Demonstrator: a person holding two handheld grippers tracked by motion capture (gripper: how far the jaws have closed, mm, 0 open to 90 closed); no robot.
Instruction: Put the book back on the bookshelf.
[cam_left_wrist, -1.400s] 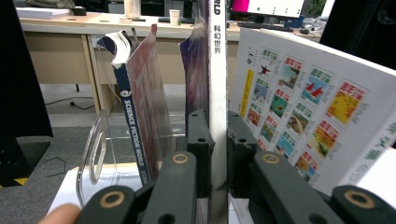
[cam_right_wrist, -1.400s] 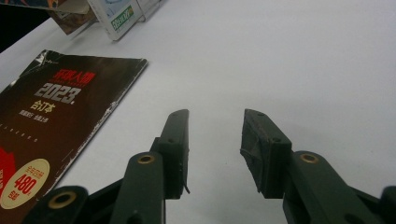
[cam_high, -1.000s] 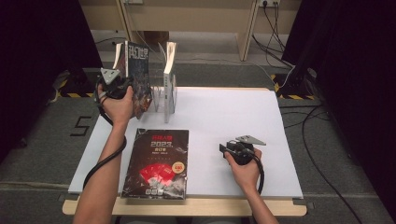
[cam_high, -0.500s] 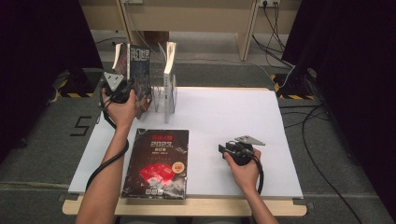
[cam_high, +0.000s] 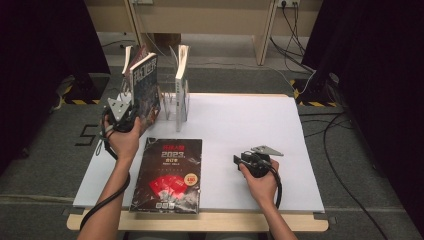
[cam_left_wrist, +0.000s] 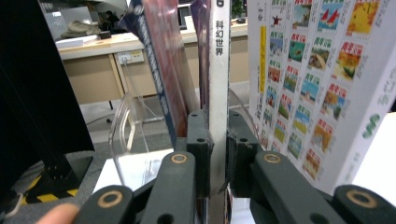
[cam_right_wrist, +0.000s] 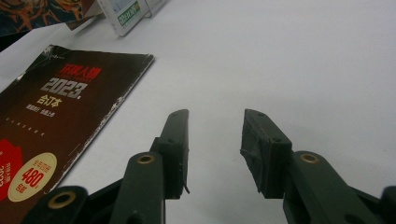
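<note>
My left gripper (cam_high: 121, 114) is shut on the white spine of a dark-covered magazine (cam_high: 145, 90) and holds it upright at the left end of a clear rack (cam_high: 169, 102). In the left gripper view the spine (cam_left_wrist: 218, 70) stands pinched between the two pads of the left gripper (cam_left_wrist: 218, 137). A second dark magazine with red print (cam_high: 170, 172) lies flat on the white table (cam_high: 250, 115) near the front edge. The right gripper (cam_high: 241, 162) rests on the table to the right of that magazine, open, with bare table between the jaws of the right gripper (cam_right_wrist: 215, 135).
A white book with many small cover pictures (cam_high: 181, 92) stands in the rack, to the right of the held magazine (cam_left_wrist: 317, 84). More thin magazines lean at the rack's left (cam_left_wrist: 163, 65). Cables and desk legs lie on the floor beyond the table.
My left hand has come lower and a little nearer the front with the magazine in its grip. The right hand and the flat magazine have stayed put.
</note>
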